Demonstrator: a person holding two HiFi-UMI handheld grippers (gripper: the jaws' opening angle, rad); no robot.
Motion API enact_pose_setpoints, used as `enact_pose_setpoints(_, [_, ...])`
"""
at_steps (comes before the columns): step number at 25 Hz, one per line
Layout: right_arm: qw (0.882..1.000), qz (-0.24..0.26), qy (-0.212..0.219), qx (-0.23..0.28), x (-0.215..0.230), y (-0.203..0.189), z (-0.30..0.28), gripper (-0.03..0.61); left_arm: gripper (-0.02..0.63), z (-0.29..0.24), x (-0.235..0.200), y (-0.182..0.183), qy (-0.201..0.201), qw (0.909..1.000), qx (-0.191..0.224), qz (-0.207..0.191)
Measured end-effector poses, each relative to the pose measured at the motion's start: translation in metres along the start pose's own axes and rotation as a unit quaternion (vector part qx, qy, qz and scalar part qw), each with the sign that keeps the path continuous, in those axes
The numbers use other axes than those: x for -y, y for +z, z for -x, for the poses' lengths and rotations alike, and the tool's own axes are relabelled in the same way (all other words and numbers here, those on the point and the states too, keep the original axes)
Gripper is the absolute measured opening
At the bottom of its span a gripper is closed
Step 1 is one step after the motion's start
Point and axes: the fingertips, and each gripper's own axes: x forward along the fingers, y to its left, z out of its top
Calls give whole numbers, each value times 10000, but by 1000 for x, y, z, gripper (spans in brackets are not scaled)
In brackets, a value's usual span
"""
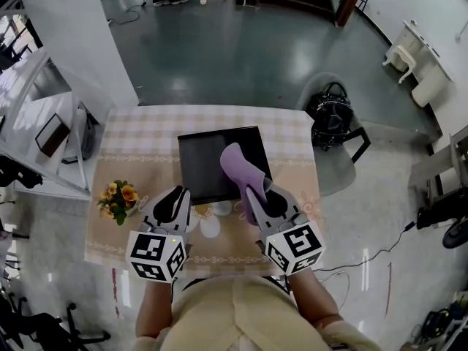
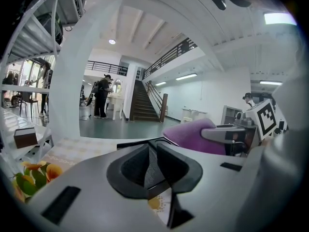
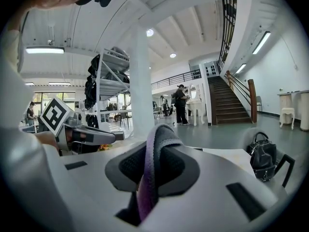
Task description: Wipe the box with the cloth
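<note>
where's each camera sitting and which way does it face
Head view: on the person's head, facing steeply down at the table, box and cloth; shows left gripper, right gripper, arms, chest.
Left gripper view: on the left gripper, facing along its fingers over the box to the stairs; right gripper shows at right.
Right gripper view: on the right gripper, facing along fingers shut on the cloth; left gripper shows at left.
Shared: both gripper views see the stairs and the cloth.

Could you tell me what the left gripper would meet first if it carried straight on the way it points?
The black box: its near rim sits between the left gripper's jaws, so it would push into that at once, I think.
</note>
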Motion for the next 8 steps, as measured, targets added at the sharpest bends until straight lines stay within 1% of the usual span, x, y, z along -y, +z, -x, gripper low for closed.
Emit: enact_pose_setpoints(8, [10000,-19,29,2,2,-1,0,66,63,-2,0,-3,8,10000,-31,-11])
